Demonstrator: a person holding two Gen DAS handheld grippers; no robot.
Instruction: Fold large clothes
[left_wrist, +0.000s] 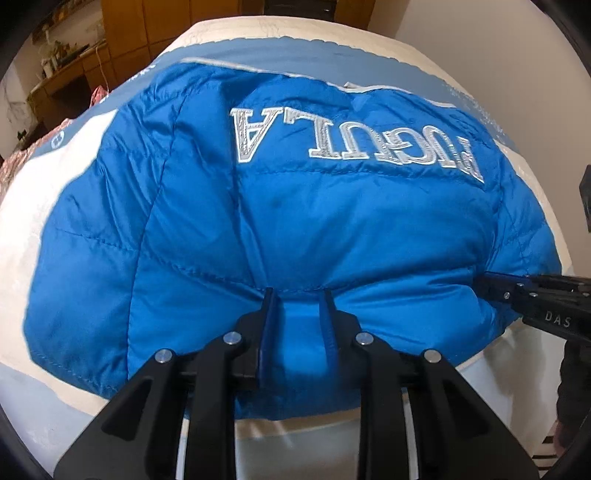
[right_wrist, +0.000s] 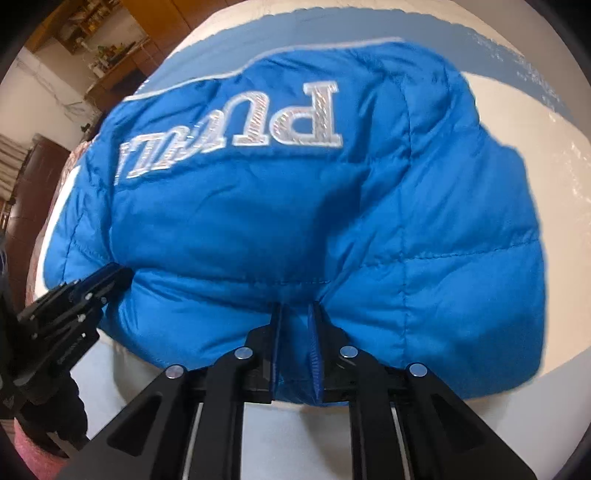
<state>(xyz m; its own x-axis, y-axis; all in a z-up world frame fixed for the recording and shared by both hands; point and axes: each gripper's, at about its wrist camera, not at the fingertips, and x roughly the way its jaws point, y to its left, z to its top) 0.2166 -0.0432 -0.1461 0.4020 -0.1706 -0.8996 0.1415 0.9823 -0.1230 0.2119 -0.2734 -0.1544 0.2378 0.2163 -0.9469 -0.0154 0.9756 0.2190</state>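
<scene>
A bright blue puffer jacket (left_wrist: 295, 221) with big silver letters lies folded on a white and pale blue bed cover (left_wrist: 33, 206). My left gripper (left_wrist: 298, 295) is shut on a bunch of the jacket's near fold, blue fabric pinched between its pads. The right gripper shows from the side at the jacket's right edge (left_wrist: 491, 284). In the right wrist view the jacket (right_wrist: 314, 221) fills the frame and my right gripper (right_wrist: 297, 308) is shut on the near fold too. The left gripper (right_wrist: 110, 277) bites the same edge further left.
The bed cover (right_wrist: 554, 155) spreads beyond the jacket on all sides. Wooden cabinets and a cluttered desk (left_wrist: 66, 62) stand behind the bed at the left. A pink patterned cloth (left_wrist: 14, 162) lies at the bed's left edge.
</scene>
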